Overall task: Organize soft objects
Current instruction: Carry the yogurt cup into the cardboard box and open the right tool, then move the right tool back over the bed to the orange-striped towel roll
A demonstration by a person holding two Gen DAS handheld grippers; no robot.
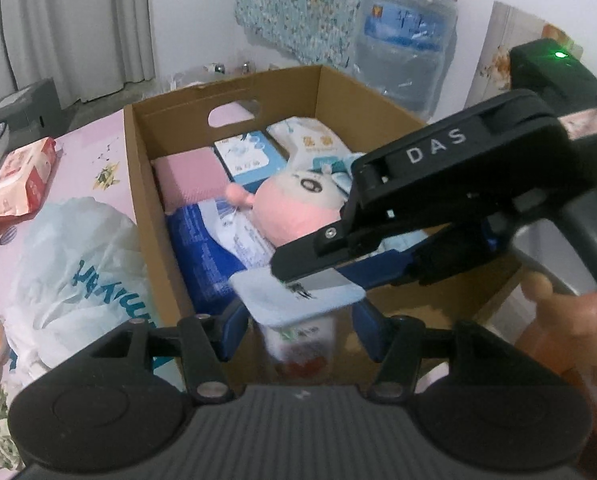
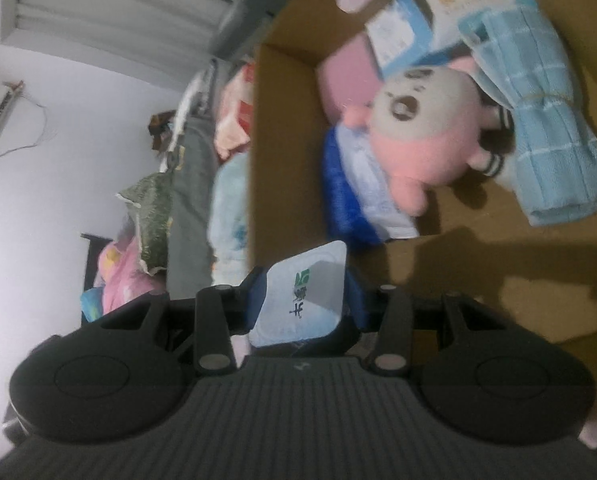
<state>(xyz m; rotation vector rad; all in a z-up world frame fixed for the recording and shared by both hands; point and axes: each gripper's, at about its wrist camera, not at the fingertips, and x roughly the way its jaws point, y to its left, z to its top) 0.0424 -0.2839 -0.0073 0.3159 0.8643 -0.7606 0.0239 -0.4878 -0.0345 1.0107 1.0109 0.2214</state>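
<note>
A cardboard box point(image 1: 154, 208) holds a pink plush toy point(image 1: 294, 216), a blue packet point(image 1: 206, 256), a pink pad point(image 1: 190, 184), tissue packs point(image 1: 246, 156) and a folded blue towel point(image 2: 538, 120). A small yogurt-like cup with a pale blue lid point(image 1: 298, 308) sits over the box's near side. My left gripper point(image 1: 298, 320) has its blue fingers on either side of the cup. My right gripper point(image 2: 302, 300) is shut on the same cup point(image 2: 306, 288); in the left wrist view its black body point(image 1: 438, 200) reaches in from the right.
The box point(image 2: 266, 140) stands on a pink sheet point(image 1: 90, 152). A white plastic bag point(image 1: 78, 272) and a red-white wipes pack point(image 1: 18, 184) lie left of it. A water jug point(image 1: 402, 44) stands behind. Curtains point(image 1: 66, 28) hang at the back left.
</note>
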